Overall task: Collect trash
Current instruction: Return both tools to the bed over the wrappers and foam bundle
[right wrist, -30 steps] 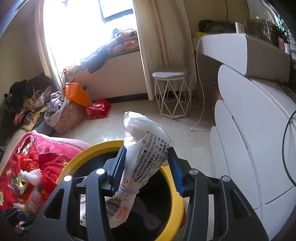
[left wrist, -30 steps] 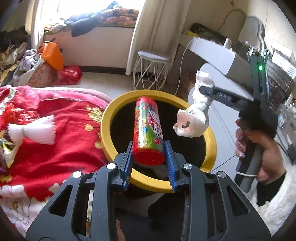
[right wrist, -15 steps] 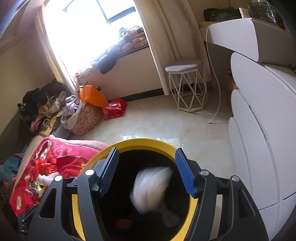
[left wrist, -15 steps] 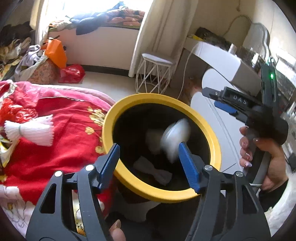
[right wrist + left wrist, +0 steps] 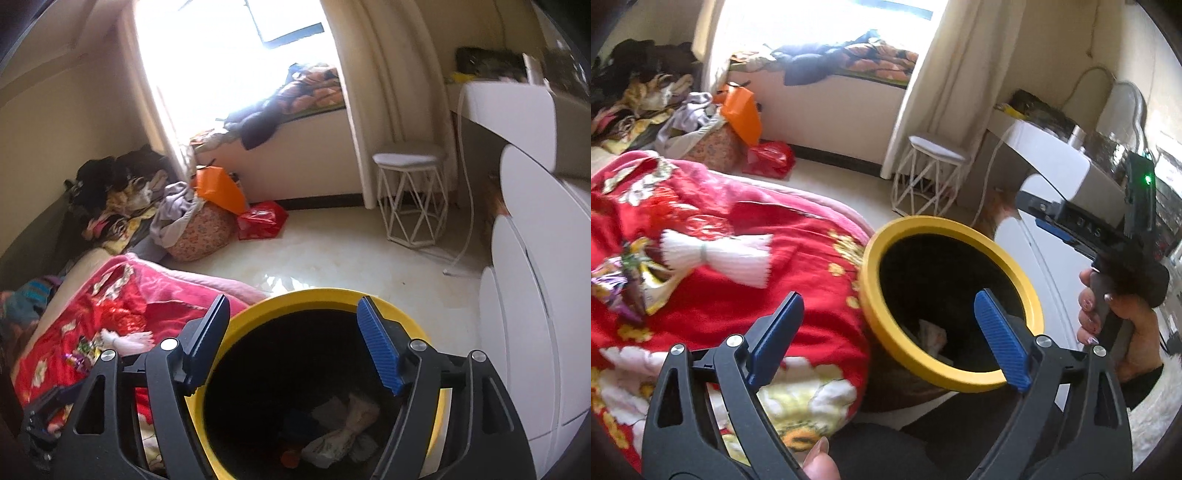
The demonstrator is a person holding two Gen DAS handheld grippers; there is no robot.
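Two hand-held grippers hang over a yellow-rimmed black trash bin (image 5: 325,295), both with nothing between their blue pads. In the left wrist view the left gripper (image 5: 888,312) fills the bottom of the frame, its jaws spread wide and still opening; one pad lies over the red floral blanket (image 5: 713,306) and the other over the bin's dark mouth at lower centre. At the right edge of that same view a hand (image 5: 1115,332) holds the handle of the right gripper, whose black body with a green light reaches toward the upper right.

From the right wrist view the right gripper (image 5: 293,321) sits at the bottom centre, jaws apart and opening, framing the bin's far rim. Inside the bin, at the lower centre of the frame, lie crumpled white wrappers (image 5: 343,432) and a small red-orange item, too dark to name.

A white bundle tied at its middle (image 5: 716,254) rests on the blanket at the left of the left wrist view, with a shiny crumpled wrapper (image 5: 624,284) just beside it at the far left edge. A white wire-legged stool (image 5: 410,195) stands on the pale floor at the right, near a red bag (image 5: 262,219) and an orange bag (image 5: 218,188) beneath the window ledge.
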